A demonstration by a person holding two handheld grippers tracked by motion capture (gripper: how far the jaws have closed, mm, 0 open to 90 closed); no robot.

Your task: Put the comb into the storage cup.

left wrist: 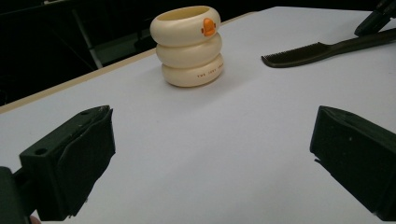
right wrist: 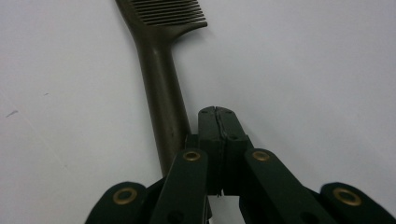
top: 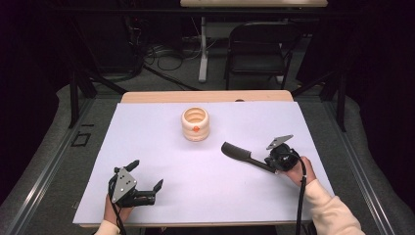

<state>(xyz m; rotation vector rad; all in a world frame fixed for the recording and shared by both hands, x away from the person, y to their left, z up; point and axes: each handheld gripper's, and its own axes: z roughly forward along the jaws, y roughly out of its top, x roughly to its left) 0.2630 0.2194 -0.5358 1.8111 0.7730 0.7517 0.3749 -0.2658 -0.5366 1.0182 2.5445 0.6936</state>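
Observation:
A black comb (top: 241, 153) lies on the white tabletop (top: 161, 147), right of centre, its teeth toward the middle. My right gripper (top: 271, 164) rests at the comb's handle end. In the right gripper view its jaws (right wrist: 217, 119) are shut against each other, with the comb handle (right wrist: 163, 93) running along their left side and nothing between them. At the front left, my left gripper (top: 146, 175) stands open and empty just above the table. Its view looks between the wide-apart jaws (left wrist: 212, 126) toward a cream ringed cup (left wrist: 189, 44) and the comb (left wrist: 317, 51).
The cream cup (top: 195, 124), with a small orange duck mark, stands upright at the table's centre back. Beyond the far wooden edge (top: 205, 96) are a black folding chair (top: 257, 49), a white stand leg and floor cables. Dark frame legs flank the table.

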